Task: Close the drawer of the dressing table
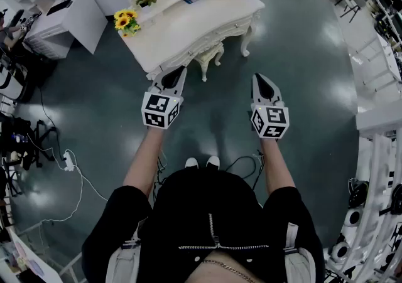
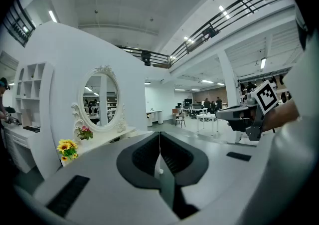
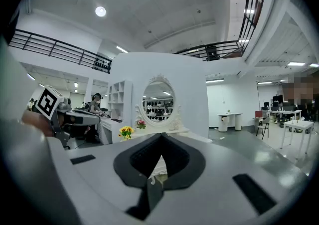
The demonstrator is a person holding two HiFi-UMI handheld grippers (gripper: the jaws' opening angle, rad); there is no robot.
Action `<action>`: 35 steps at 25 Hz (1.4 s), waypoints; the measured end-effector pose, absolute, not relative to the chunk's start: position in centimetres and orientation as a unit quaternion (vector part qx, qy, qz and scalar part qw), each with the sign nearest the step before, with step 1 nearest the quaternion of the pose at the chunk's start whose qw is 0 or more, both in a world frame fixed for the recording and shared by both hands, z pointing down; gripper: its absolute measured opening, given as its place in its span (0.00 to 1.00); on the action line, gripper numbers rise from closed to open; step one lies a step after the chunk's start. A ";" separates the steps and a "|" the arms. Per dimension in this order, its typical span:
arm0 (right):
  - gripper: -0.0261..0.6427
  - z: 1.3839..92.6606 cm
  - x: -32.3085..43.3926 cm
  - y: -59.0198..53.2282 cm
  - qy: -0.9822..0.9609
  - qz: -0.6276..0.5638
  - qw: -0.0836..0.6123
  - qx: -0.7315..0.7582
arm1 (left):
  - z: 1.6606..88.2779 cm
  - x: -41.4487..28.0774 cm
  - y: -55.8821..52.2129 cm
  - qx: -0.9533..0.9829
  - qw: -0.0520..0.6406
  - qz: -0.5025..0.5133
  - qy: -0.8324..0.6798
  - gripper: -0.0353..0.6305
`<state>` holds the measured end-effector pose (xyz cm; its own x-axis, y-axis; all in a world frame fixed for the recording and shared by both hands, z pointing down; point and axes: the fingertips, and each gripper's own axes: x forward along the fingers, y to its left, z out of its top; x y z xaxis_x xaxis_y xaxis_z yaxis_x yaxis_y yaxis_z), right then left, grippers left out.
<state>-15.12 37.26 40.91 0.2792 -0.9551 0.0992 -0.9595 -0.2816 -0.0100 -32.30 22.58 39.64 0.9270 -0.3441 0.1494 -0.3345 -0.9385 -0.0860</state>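
The approach is the step in hand: the person stands facing the dressing table (image 1: 188,27), which sits at 12 o'clock from their feet in the head view, its front edge turned toward them and a mirror (image 2: 101,100) rising at its far side. The left gripper (image 1: 181,70) is held out at 11 o'clock, its tip showing right at the table's front edge; whether it touches I cannot tell, though its own view has the mirror and the sunflowers (image 1: 124,21) off at 9 o'clock and some way ahead, so I judge it near, not on. The right gripper (image 1: 259,78) is out at 1 o'clock over bare floor, apart from the table and level with its mate. Both pairs of jaws are pressed together with nothing between them, which each gripper view shows plainly as a single seam down the dark pads. The drawer itself must be in the front apron under the top at 12 o'clock, but the head view looks down too steeply to show how far it stands out, and neither gripper view shows it either. So the push looks not yet begun. The next move, as I read it, calls for dropping one or both closed tips to the drawer's face, setting them flat against it, and pressing straight toward 12 o'clock, squarely enough that the drawer does not skew on its runners
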 end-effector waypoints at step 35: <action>0.05 44.5 -7.2 29.9 -0.609 0.075 0.031 0.789 | 42.7 -23.5 15.8 -0.979 0.014 -0.095 0.179 0.09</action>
